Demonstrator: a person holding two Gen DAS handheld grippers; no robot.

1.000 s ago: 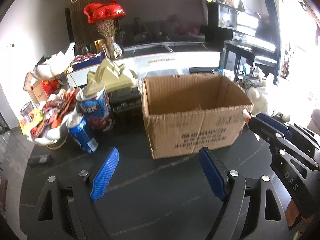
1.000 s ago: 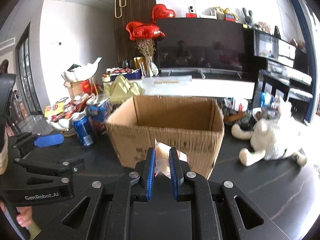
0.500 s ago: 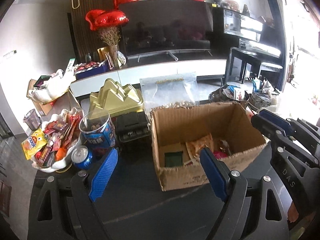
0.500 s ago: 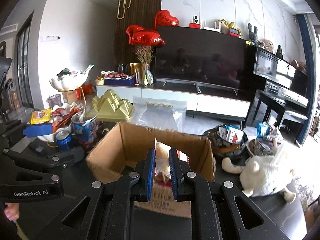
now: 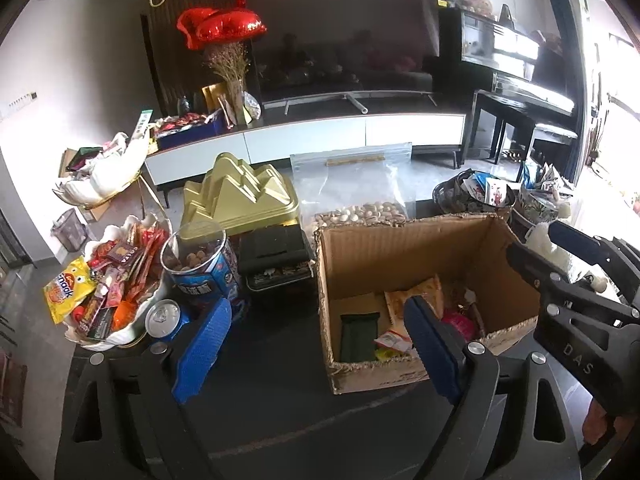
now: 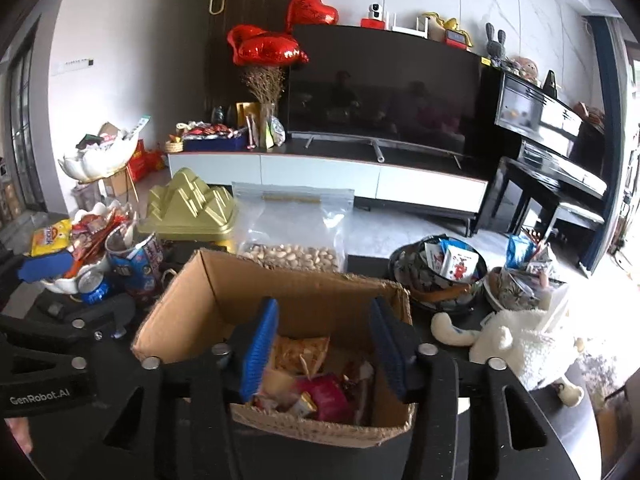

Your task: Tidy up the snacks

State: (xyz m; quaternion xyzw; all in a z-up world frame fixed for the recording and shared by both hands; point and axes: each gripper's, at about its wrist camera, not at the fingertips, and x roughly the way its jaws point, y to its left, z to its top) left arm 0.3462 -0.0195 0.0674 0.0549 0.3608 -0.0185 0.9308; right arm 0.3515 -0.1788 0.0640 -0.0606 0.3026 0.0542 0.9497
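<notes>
Dark table (image 5: pixel 280 380) crowded along its far edge; open cardboard box (image 6: pixel 224 280) near centre, flaps gone, already part full of wrapped snacks. Behind it a clear bag of pistachios (image 6: pixel 290 254), a gold tin (image 5: pixel 240 200), a white shell bowl of snack packets (image 5: pixel 132 332) with a blue can (image 5: pixel 162 318) in front, and a plush toy (image 6: pixel 520 344) off to the right. Right gripper (image 6: pixel 322 350) hangs over the box mouth, jaws opening, nothing between the pads; a second ago they were clamped on a pale wrapped snack, now gone from them. A pale packet (image 6: pixel 302 352) lies on the heap directly below, though which piece is the one dropped cannot be told for sure. Reads as a release completed: one more item boxed. Left gripper (image 5: pixel 316 348) stands wide and empty, jaws opening a touch further, aimed between the box's left wall and the can. Both views now look down into the box, where earlier they showed only its front. Judgement: next pick likely from the shell bowl on the left; plenty loose stock remains.
</notes>
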